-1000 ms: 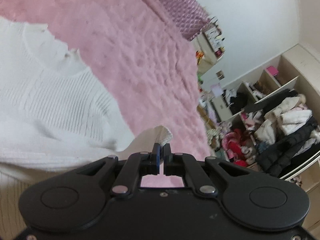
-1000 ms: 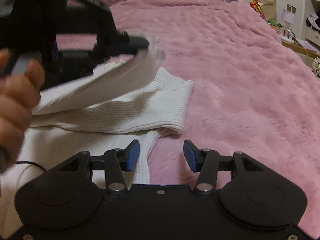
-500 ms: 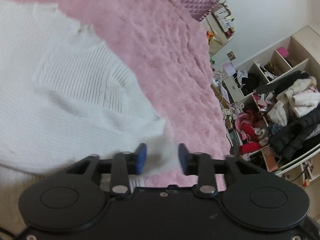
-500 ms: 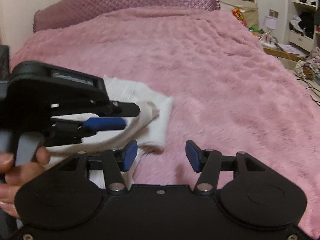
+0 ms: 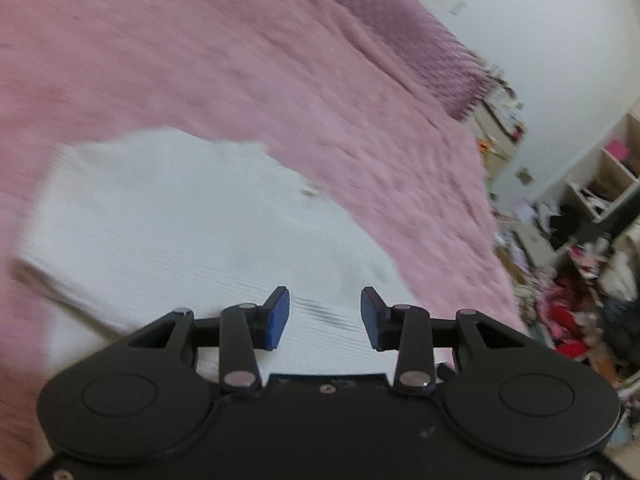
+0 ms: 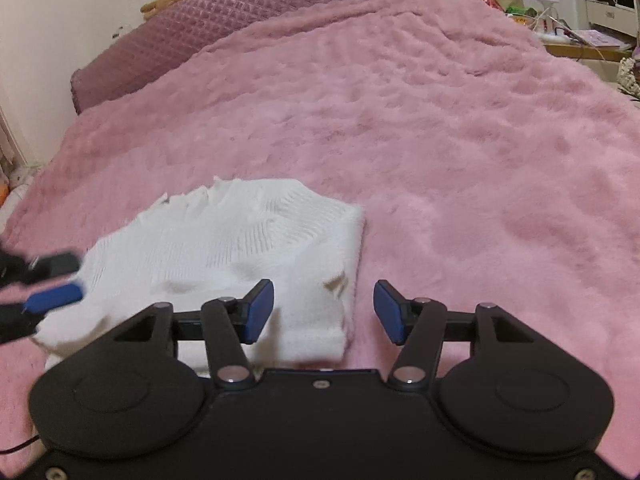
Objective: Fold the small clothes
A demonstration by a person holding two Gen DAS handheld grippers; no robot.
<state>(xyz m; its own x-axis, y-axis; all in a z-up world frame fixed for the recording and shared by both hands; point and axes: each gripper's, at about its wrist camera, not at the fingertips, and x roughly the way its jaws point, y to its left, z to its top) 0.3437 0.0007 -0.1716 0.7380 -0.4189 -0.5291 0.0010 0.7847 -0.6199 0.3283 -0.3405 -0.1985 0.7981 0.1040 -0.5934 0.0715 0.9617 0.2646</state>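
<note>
1. A white ribbed knit sweater lies partly folded on the bed, in the lower left of the right wrist view and across the middle left of the left wrist view, which is blurred.
2. Its folded edge faces right in the right wrist view, with the frayed-looking collar toward the top of the garment.
3. The left hand-held gripper hangs over the sweater's ribbed lower part; its jaws have just been opening and stand apart, with nothing between the blue pads.
4. In the right wrist view that same left hand-held gripper pokes in at the left edge, beside the sweater.
5. The right hand-held gripper hangs over the sweater's near right corner, jaws apart, having just widened slightly; no cloth is pinched.
6. A fluffy pink blanket covers the bed.
7. A quilted mauve headboard cushion sits at the top.
8. Cluttered shelves fill the right of the left wrist view.
</note>
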